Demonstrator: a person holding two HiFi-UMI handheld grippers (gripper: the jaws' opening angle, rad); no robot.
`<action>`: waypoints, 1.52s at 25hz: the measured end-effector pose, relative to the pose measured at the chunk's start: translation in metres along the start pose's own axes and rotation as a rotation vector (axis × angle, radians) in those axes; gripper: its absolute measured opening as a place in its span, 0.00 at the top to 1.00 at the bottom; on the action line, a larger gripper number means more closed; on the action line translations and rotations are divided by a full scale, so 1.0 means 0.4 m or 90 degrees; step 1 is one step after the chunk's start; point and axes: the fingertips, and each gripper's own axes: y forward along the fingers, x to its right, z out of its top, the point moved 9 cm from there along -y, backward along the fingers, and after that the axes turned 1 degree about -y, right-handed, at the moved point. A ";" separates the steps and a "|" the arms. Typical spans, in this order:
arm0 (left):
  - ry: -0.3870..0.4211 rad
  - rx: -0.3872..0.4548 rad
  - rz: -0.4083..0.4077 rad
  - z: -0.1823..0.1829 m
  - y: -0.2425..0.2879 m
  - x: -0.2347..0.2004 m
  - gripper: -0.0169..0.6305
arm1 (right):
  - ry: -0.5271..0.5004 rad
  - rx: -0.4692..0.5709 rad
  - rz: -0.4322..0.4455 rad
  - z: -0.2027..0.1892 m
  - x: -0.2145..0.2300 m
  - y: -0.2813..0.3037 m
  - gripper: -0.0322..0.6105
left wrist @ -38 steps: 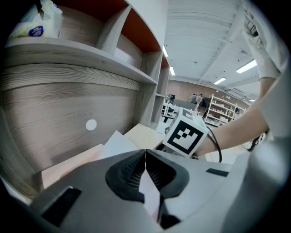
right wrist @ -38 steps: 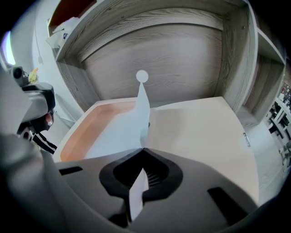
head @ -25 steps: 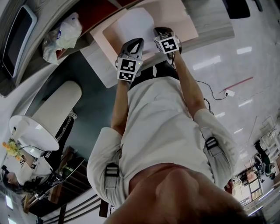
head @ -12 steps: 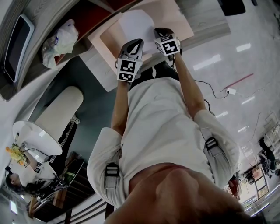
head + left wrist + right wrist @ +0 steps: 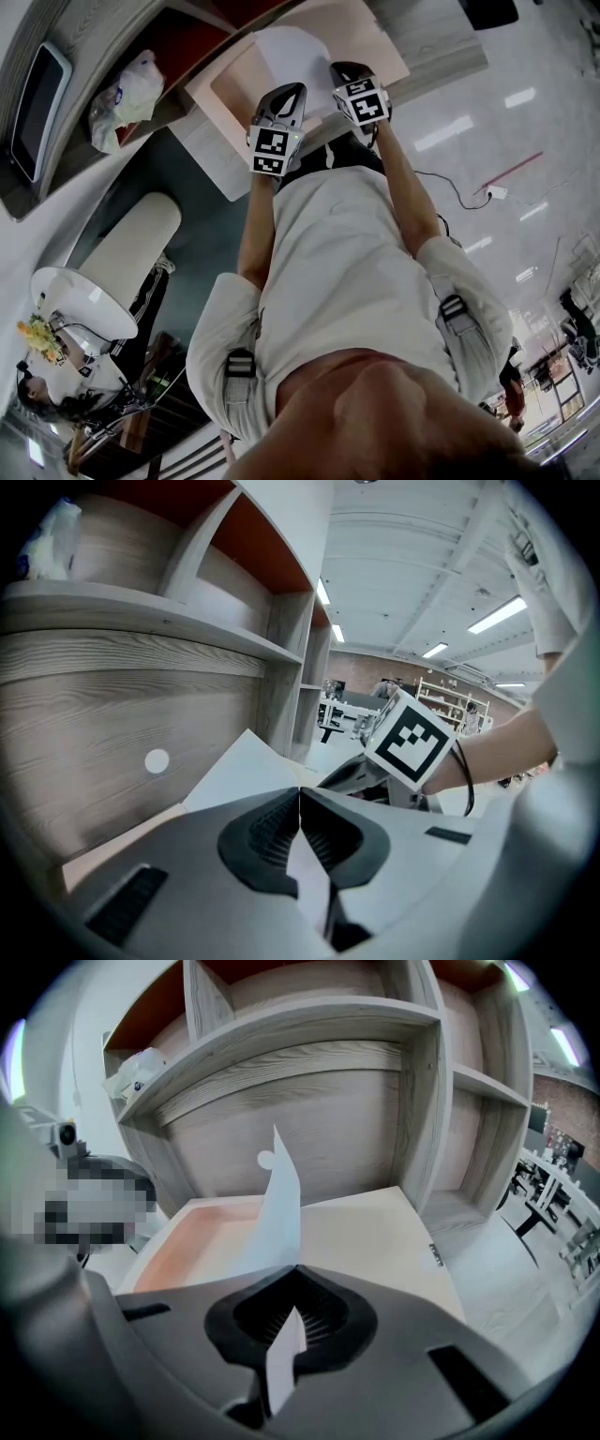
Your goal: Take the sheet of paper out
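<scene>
Shelving (image 5: 309, 1026) backs the peach tray (image 5: 375, 1232); left hand-held gripper (image 5: 300, 797) and right hand-held gripper (image 5: 296, 1271) clamp the sheet of paper (image 5: 281, 1206).

Bright, even indoor light; strong fisheye warping, dark corners.

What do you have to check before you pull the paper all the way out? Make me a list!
1. Left gripper pinching the sheet of paper: ok.
2. Right gripper pinching the same sheet: ok.
3. Sheet free of rips where it shows: ok.
4. Far edge of the sheet lifted clear of the tray: cannot tell.
5. Only one sheet picked up: cannot tell.
</scene>
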 end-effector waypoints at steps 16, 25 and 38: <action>0.010 0.026 -0.001 0.050 -0.009 0.015 0.94 | -0.023 0.051 -0.007 0.041 0.011 -0.100 0.92; 0.022 0.047 0.006 0.083 -0.029 0.029 0.94 | -0.042 0.086 -0.001 0.063 -0.001 -0.174 0.92; 0.027 0.093 0.046 0.133 -0.093 0.049 0.94 | -0.080 0.139 0.036 0.095 -0.050 -0.265 0.92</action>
